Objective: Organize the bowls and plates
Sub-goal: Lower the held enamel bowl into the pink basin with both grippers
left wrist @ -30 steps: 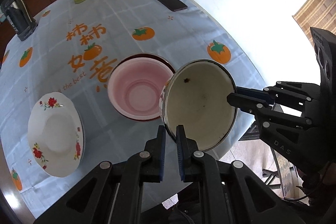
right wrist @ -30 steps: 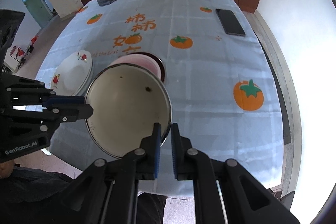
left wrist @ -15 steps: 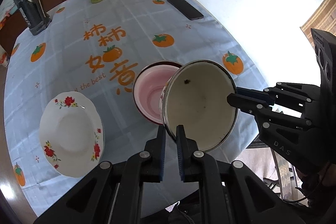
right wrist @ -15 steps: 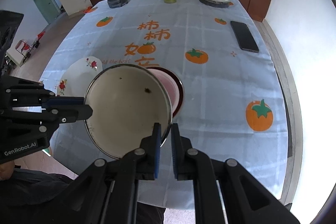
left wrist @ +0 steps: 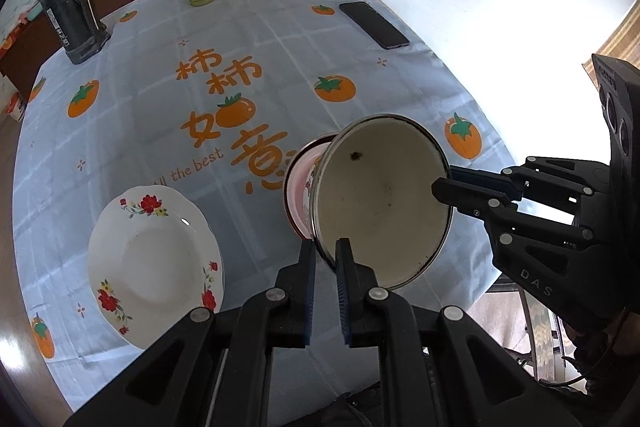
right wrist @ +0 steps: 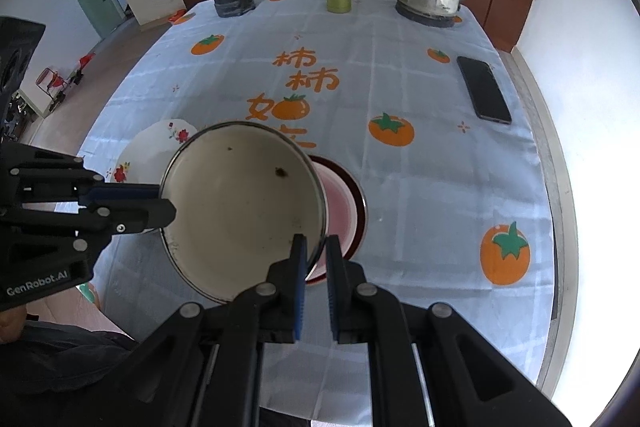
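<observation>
The cream enamel bowl with a dark metal rim (left wrist: 382,203), pinched at opposite rim edges by the closed left gripper (left wrist: 325,247) and right gripper (right wrist: 313,243), had drifted off the pink bowl (right wrist: 340,205) toward the table's near edge, apparently being carried toward a new spot.

Black plastic tongs (left wrist: 325,259), blue pads, silver screws; other tongs (right wrist: 314,259) alike; "GenRobot.AI", "DAS" lettering.

A table (right wrist: 440,187) under a pale blue cloth (left wrist: 132,131) printed with orange fruit stands in a room with white walls (right wrist: 580,7). Behind it a low brown wooden cabinet (right wrist: 508,11) runs along the wall, and a green door (right wrist: 94,1) opens at the far left. Bright daylight washes the floor (right wrist: 592,227) on the right.
</observation>
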Motion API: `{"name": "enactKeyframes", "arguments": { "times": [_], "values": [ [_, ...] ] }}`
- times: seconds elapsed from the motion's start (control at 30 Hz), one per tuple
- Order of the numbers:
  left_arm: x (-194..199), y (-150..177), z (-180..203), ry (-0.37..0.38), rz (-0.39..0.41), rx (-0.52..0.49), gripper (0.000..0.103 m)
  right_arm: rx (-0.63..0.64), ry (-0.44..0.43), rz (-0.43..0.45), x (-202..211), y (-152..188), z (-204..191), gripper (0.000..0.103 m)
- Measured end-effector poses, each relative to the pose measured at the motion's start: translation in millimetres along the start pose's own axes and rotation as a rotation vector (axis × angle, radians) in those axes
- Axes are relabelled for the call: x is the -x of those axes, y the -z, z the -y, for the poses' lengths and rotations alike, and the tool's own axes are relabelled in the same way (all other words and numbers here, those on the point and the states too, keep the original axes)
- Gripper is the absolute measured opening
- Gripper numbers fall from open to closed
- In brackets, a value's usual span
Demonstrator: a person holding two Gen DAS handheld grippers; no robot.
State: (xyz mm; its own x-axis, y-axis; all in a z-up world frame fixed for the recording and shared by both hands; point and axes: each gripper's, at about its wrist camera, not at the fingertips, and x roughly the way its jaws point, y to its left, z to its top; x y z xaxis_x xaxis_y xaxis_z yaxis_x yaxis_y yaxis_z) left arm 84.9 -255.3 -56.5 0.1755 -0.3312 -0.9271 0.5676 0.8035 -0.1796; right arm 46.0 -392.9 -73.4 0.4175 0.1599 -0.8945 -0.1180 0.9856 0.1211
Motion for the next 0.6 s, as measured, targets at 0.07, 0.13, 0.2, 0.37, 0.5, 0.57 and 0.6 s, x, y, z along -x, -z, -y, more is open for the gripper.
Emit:
{"name": "enactKeyframes", "arguments": {
  "times": [0.07,0.13,0.2,0.37,0.5,0.57,0.6],
  "values": [
    [-2,-2,-2,-0.002,-0.001,0.002,0.011,0.001,-0.004,0.000,-2,-3,1,0.009],
    [-4,-4,-3,-0.005,-0.003,0.003,0.011,0.002,-0.006,-0.002,-5,-5,2,0.009],
    [-6,-6,-3,-0.008,-0.005,0.004,0.011,0.002,-0.006,-0.004,-8,-7,3,0.009],
    [-13,-12,-6,-0.011,-0.016,0.012,0.011,0.002,-0.006,-0.011,-13,-12,4,0.009],
    [-16,-14,-7,-0.010,-0.023,0.017,0.011,0.004,-0.003,-0.020,-18,-15,6,0.009],
    [-19,-15,-7,-0.008,-0.028,0.019,0.011,0.003,-0.004,-0.026,-21,-15,7,0.009],
    [-20,-15,-6,-0.005,-0.033,0.020,0.011,0.004,-0.004,-0.030,-22,-15,8,0.009]
  ]
}}
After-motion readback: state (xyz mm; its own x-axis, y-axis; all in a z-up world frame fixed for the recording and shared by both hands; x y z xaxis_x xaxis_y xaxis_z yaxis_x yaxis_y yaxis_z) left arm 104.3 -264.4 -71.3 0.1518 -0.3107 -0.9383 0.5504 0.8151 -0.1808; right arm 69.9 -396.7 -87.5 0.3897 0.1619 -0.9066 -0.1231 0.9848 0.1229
